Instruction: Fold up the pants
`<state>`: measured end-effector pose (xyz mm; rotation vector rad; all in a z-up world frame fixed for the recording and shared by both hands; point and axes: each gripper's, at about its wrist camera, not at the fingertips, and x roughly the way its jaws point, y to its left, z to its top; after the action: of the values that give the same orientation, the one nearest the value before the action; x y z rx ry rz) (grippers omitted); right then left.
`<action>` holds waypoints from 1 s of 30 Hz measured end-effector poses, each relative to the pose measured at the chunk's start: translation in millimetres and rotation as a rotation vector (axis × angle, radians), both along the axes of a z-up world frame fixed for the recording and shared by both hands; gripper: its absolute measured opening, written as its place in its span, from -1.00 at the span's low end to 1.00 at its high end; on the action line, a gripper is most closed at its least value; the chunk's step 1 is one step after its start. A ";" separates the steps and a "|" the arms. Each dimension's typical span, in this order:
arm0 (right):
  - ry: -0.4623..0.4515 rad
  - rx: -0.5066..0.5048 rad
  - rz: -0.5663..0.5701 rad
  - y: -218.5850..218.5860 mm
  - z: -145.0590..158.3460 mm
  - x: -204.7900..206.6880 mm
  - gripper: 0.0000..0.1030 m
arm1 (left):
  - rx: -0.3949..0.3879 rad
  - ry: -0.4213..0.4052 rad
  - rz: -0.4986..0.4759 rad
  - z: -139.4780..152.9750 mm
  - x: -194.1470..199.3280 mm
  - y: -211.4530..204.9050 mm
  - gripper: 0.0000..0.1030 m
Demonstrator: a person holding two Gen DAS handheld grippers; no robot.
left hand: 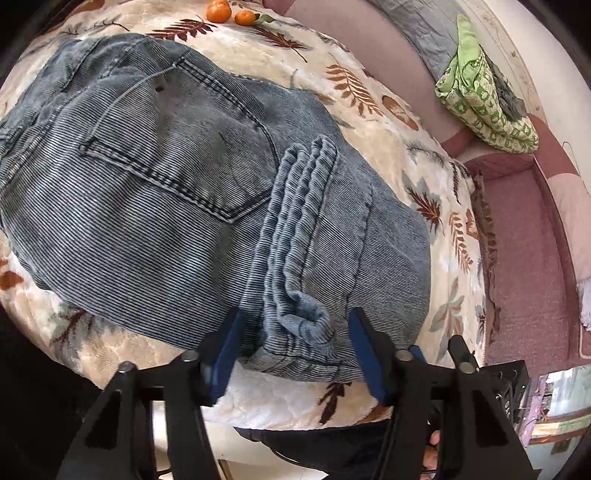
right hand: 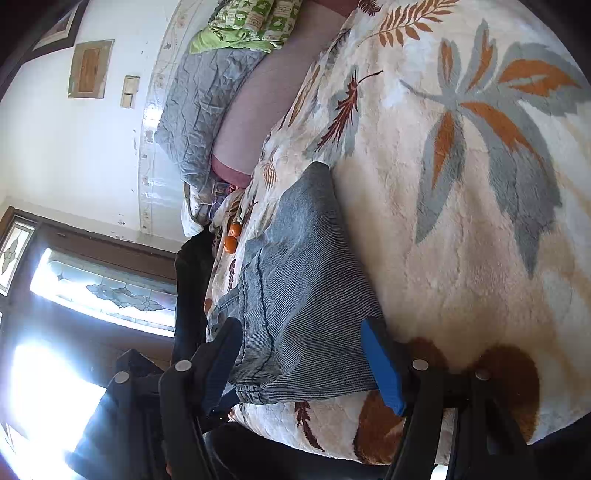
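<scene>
left hand-held gripper (left hand: 295, 354) spread wide around jeans (left hand: 155, 177) hem, right hand-held gripper (right hand: 301, 363) likewise released, leaf-print blanket (right hand: 461, 240)

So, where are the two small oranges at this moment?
In the left wrist view the oranges lie at the top edge on the leaf-print blanket, just beyond the far end of the folded jeans.

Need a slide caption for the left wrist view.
Open left gripper straddling the bunched hem of folded jeans on a leaf-print blanket.
</scene>
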<state>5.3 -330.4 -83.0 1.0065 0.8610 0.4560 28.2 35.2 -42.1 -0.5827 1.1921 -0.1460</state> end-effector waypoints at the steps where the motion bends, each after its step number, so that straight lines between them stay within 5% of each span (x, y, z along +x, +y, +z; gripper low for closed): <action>1: -0.001 0.000 0.001 -0.1 -0.2 -0.1 0.36 | 0.018 0.002 0.006 -0.9 -1.1 3.0 -0.28; 12: -0.002 -0.003 -0.001 1.4 -0.5 0.3 0.36 | 0.147 -0.020 -0.079 -0.3 -15.8 -2.8 -0.38; 21: -0.003 0.004 -0.003 1.0 -0.8 -0.8 0.36 | 0.178 -0.039 -0.071 14.0 -16.2 -7.1 -0.38; 26: -0.004 0.001 -0.004 1.2 -0.9 -0.5 0.36 | 0.239 -0.331 -0.061 84.0 -32.3 -15.5 -0.32; 30: -0.005 -0.013 -0.007 3.1 -0.3 -0.6 0.37 | 0.224 -0.376 -0.166 89.3 -16.0 -41.9 -0.13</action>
<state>4.8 -327.2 -83.3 0.9960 0.8549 0.4460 12.2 -6.6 47.2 -0.2444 0.8740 -0.2476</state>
